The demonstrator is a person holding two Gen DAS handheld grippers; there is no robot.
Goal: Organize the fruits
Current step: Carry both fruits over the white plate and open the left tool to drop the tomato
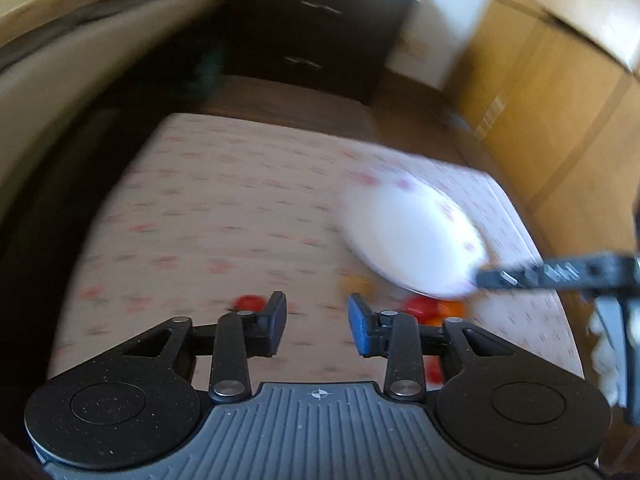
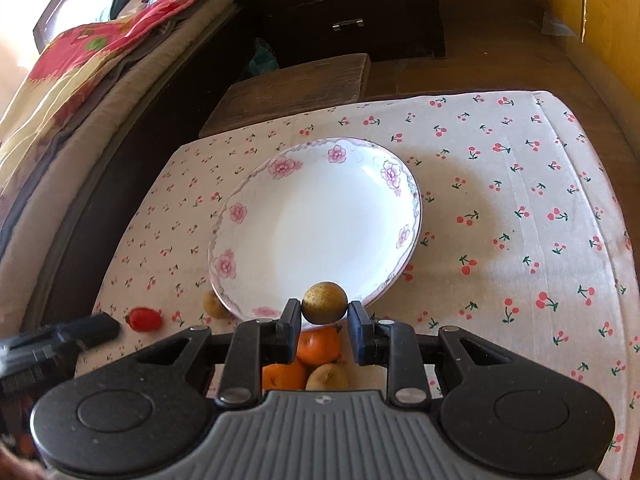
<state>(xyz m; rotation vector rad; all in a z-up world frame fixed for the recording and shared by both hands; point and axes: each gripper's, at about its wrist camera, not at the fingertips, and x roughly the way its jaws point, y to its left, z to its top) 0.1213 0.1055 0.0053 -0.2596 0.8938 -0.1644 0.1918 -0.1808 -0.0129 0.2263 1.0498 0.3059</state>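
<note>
In the right wrist view my right gripper (image 2: pixel 324 314) is shut on a small round brown-yellow fruit (image 2: pixel 324 302), held just over the near rim of the white flowered plate (image 2: pixel 236 216). Below the fingers lie two oranges (image 2: pixel 318 346) and another brown-yellow fruit (image 2: pixel 328 376); a third one (image 2: pixel 214 304) sits by the plate's left rim. A red fruit (image 2: pixel 143 319) lies further left, near the left gripper's finger (image 2: pixel 92 330). The left wrist view is blurred: my left gripper (image 1: pixel 318 320) stands open with nothing between its pads, and the red fruit (image 1: pixel 250 303) lies just beyond its left finger.
The table wears a cherry-print cloth (image 2: pixel 520 200). A bed with a flowered blanket (image 2: pixel 80 60) runs along the left. A wooden stool (image 2: pixel 288 88) and dark drawers (image 2: pixel 352 20) stand behind the table. A cardboard box (image 1: pixel 540 100) stands to the right.
</note>
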